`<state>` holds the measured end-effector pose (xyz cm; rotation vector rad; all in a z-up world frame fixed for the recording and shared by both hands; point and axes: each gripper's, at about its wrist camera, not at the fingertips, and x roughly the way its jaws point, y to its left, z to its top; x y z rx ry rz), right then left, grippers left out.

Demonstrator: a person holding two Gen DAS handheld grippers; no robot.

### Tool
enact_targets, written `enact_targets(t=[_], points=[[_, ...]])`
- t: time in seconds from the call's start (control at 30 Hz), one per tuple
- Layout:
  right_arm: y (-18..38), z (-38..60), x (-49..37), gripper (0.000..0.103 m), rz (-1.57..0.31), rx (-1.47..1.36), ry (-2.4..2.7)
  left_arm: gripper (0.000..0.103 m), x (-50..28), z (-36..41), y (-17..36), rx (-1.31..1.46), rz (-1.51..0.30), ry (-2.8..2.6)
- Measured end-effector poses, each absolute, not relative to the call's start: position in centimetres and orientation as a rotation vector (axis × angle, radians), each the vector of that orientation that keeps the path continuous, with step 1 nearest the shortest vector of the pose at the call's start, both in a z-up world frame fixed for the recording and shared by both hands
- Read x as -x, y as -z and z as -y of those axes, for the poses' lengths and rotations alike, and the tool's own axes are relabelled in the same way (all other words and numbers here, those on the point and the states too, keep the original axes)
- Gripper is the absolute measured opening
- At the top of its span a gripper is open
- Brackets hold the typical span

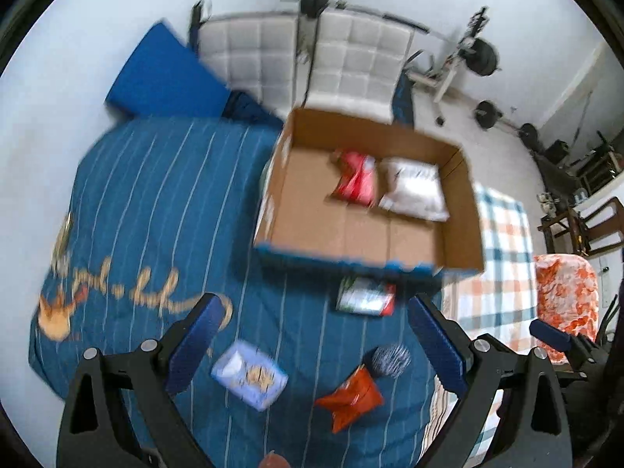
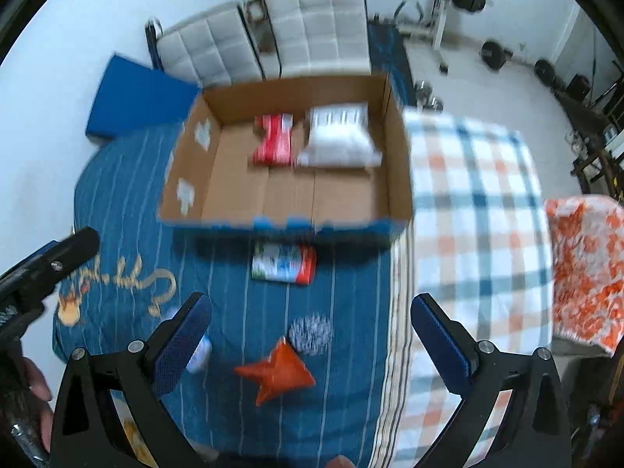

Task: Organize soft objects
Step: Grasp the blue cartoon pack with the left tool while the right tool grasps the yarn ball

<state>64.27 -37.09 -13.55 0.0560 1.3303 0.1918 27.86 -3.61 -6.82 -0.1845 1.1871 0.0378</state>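
An open cardboard box [image 1: 304,230] [image 2: 241,191] lies on the blue striped bedspread; inside are a red packet [image 1: 357,179] [image 2: 273,142] and a white packet [image 1: 415,189] [image 2: 337,138]. On the bedspread in front of it lie a white-green-red packet [image 1: 364,298] [image 2: 282,263], a fuzzy black-and-white ball [image 1: 390,358] [image 2: 310,333], an orange-red packet [image 1: 349,399] [image 2: 277,374] and a light blue packet [image 1: 249,376] [image 2: 199,353]. My left gripper [image 1: 316,339] is open and empty above these. My right gripper [image 2: 310,335] is open and empty, the ball and orange packet between its fingers in view.
A checked blanket [image 2: 475,210] [image 1: 495,273] covers the bed's right part, with an orange floral cushion [image 2: 585,269] [image 1: 565,304] beyond. A blue pad [image 1: 163,74] [image 2: 136,97], white quilted chairs [image 1: 351,62] [image 2: 312,27] and weight equipment [image 1: 479,58] stand behind the bed.
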Motion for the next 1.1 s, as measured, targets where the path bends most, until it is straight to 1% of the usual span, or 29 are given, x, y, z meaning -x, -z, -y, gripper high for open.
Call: enact_targets(t=[0.27,0.43,0.57,0.6,0.73,0.83,0.9,0.93,1.0,1.07,1.1], points=[[23.4,34.3,-61.5,0.103,-1.585,-0.054,-0.206,0.097,-23.2,-0.4,17.2,0.335,-1.422,-0.184],[28.5,33.3,-60.8,0.103,-1.693,-0.107,-0.197,0.097,-21.2,-4.4,24.7,0.604,-1.567,-0.271],[31.1,32.7,-59.9,0.100,-1.749,-0.158,-0.173,0.097,-20.8,-5.8,29.3,0.763,-1.637,-0.311],[31.6,32.7,-59.9,0.097,-1.759,-0.164,-0.168,0.097,-21.0,-5.9,30.3,0.773,-1.657,-0.318],[33.2,32.2,-60.0,0.096,-1.785,-0.171,-0.152,0.097,-22.1,-5.8,34.1,0.779,-1.738,-0.352],[34.2,31.7,-60.2,0.089,-1.801,-0.160,-0.156,0.096,-22.7,-5.6,35.4,0.748,-1.768,-0.366],[34.9,31.4,-60.1,0.079,-1.820,-0.145,-0.155,0.089,-23.0,-5.2,35.5,0.711,-1.756,-0.369],[35.2,31.4,-60.0,0.078,-1.823,-0.133,-0.155,0.080,-23.2,-4.8,35.3,0.681,-1.747,-0.362],[35.5,31.8,-59.9,0.066,-1.820,-0.119,-0.153,0.069,-23.9,-3.5,34.5,0.586,-1.734,-0.331],[35.9,32.3,-59.8,0.056,-1.824,-0.118,-0.148,0.065,-24.5,-1.8,33.7,0.480,-1.718,-0.289],[36.1,32.8,-59.8,0.056,-1.831,-0.133,-0.151,0.065,-24.7,-1.1,33.4,0.441,-1.715,-0.272]])
